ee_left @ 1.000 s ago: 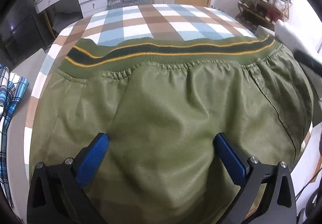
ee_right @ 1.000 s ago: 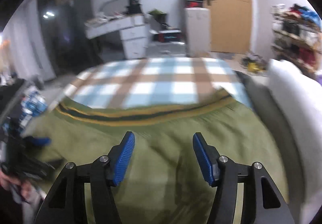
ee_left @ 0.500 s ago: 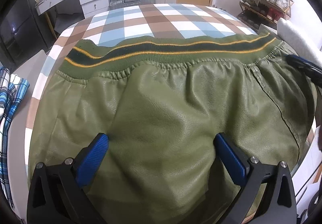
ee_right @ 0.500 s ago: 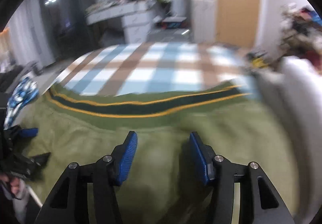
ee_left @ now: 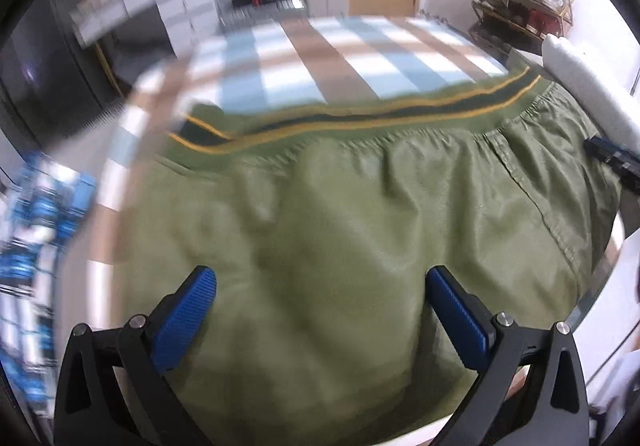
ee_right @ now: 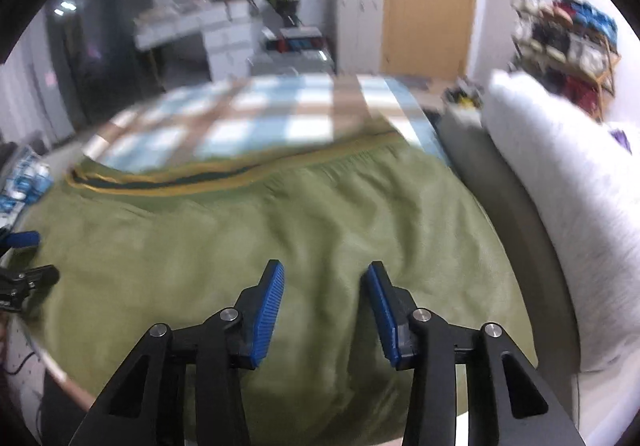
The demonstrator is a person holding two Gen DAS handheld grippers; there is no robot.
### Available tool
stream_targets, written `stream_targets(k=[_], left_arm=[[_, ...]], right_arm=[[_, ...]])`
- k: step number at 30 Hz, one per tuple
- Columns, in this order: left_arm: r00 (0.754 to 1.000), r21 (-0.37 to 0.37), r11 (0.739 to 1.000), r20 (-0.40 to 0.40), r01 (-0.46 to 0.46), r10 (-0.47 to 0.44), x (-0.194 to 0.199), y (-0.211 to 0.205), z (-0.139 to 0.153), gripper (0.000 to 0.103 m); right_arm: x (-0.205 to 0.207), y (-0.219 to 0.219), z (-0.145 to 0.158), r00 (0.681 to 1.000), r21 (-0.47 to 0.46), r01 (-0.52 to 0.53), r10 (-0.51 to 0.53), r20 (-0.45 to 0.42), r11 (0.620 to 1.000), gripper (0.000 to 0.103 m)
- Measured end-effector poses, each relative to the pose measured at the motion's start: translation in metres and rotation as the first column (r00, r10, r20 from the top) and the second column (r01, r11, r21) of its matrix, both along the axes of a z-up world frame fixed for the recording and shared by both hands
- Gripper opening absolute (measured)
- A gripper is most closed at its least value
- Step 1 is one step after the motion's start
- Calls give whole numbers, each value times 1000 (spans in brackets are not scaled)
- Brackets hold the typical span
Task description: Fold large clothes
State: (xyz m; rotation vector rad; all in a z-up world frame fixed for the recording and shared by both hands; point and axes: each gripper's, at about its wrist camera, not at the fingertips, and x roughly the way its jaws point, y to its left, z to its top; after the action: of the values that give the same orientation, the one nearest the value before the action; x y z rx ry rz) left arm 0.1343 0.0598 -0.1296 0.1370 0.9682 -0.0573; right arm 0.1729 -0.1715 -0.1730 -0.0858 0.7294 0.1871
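One green jacket [ee_left: 360, 230] covers most of the checked bed [ee_left: 320, 45] before us, its striped hem [ee_left: 360, 117] at twelve o'clock. We judge a good fold needs matched pinches on the near edge, lifted evenly. Our left gripper [ee_left: 320, 310] gapes wide; our right gripper [ee_right: 324, 310], jaws just narrowing, pinches nothing yet. Blur hides seams, and the near edge is cut off at six o'clock.

Motion smears my left view: the plaid cloth [ee_left: 36, 246] at nine o'clock is streaks. The green jacket [ee_left: 340, 230] runs off the bottom edge, hiding its near part. Shoe rack [ee_right: 568, 45] contents at two o'clock are too blurred to tell.
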Motion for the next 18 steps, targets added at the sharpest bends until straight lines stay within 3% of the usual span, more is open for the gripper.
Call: stream_targets(k=[2, 5, 7, 10, 13, 16, 18], left_arm=[[1000, 7, 1000, -17, -15, 15, -4, 10, -7, 102], [996, -151, 988, -87, -34, 21, 3, 32, -35, 102], [998, -186, 982, -68, -22, 9, 4, 37, -37, 102], [995, -181, 983, -95, -34, 17, 7, 36, -26, 102], [1000, -234, 972, -23, -15, 10, 11, 36, 6, 102], [999, -131, 991, 46, -8, 14, 33, 30, 27, 102], [1000, -79, 997, 10, -27, 28, 59, 32, 16, 102]], right_arm=[[-7, 10, 1, 1000, -28, -15, 16, 25, 999, 41], [9, 23, -37, 992, -95, -51, 39, -121, 994, 43], [9, 24, -39, 996, -96, -47, 40, -79, 994, 43], [14, 24, -30, 991, -75, -30, 20, -132, 997, 43], [11, 31, -6, 993, 8, -86, 87, -82, 996, 38], [15, 43, 11, 994, 18, -107, 107, 14, 994, 41], [31, 53, 17, 992, 22, -123, 122, 41, 992, 40]])
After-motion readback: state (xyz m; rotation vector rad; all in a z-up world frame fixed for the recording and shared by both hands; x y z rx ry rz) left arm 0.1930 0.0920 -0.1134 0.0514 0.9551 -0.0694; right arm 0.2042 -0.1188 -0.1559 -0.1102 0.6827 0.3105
